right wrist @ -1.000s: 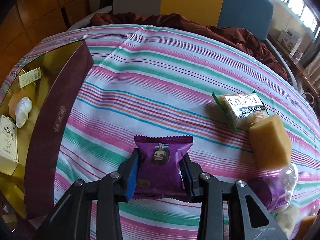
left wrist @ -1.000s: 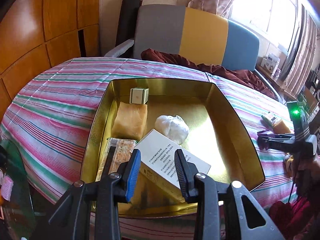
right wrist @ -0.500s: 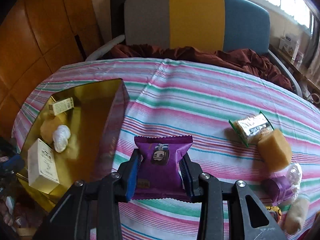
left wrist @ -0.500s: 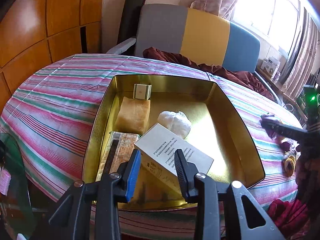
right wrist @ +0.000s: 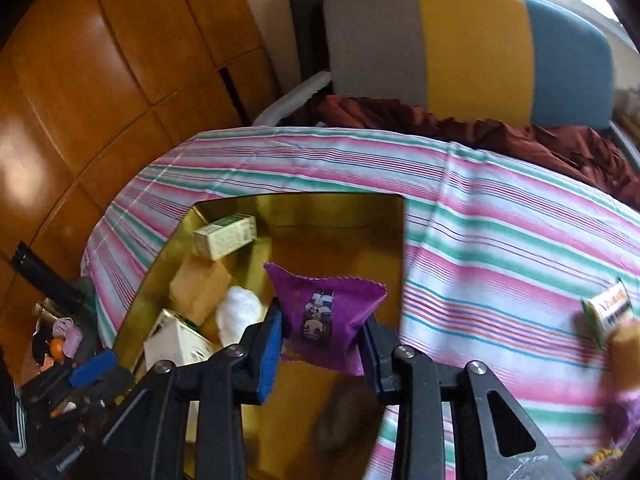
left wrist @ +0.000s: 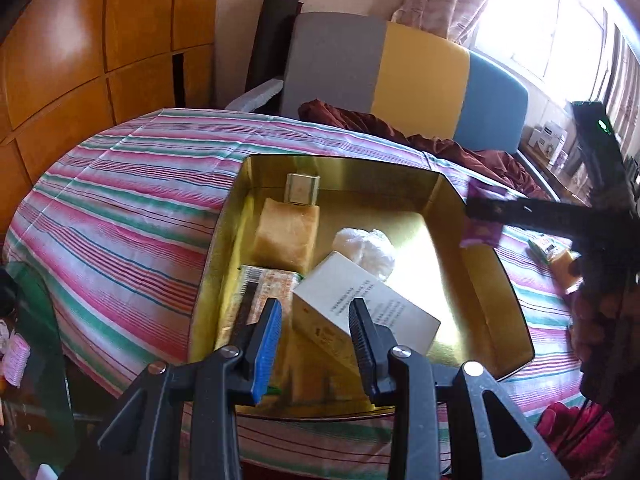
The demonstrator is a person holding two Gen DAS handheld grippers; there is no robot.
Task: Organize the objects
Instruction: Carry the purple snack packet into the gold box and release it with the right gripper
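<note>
One gold tin (left wrist: pixel 516 312) sits on the striped tablecloth (left wrist: pixel 132 220), and five things lie in it: one small cream carton (left wrist: pixel 302 189) at the far wall, one tan cake block (left wrist: pixel 286 236) just below it, one white crinkled bundle (left wrist: pixel 366 250) near the middle, one flat striped wrapper (left wrist: pixel 264 292) along the left wall, and one white printed box (left wrist: pixel 368 312) tilted at the near end; the right half of the tin floor is bare gold, with open room there; the left gripper (left wrist: pixel 316 328) hovers over the near rim, its jaws drawn narrow on either side of the white box's corner, though whether the pads press it I cannot tell; the right gripper (right wrist: pixel 322 330) is clenched on one purple snack packet (right wrist: pixel 326 314), its jaws having just tightened on it, and holds it in the air above the tin's right side, close to the right wall; outside the tin, on the cloth to the right, lie one green-edged packet (right wrist: pixel 608 312) and one tan block (left wrist: pixel 562 266), well apart from the tin.
</note>
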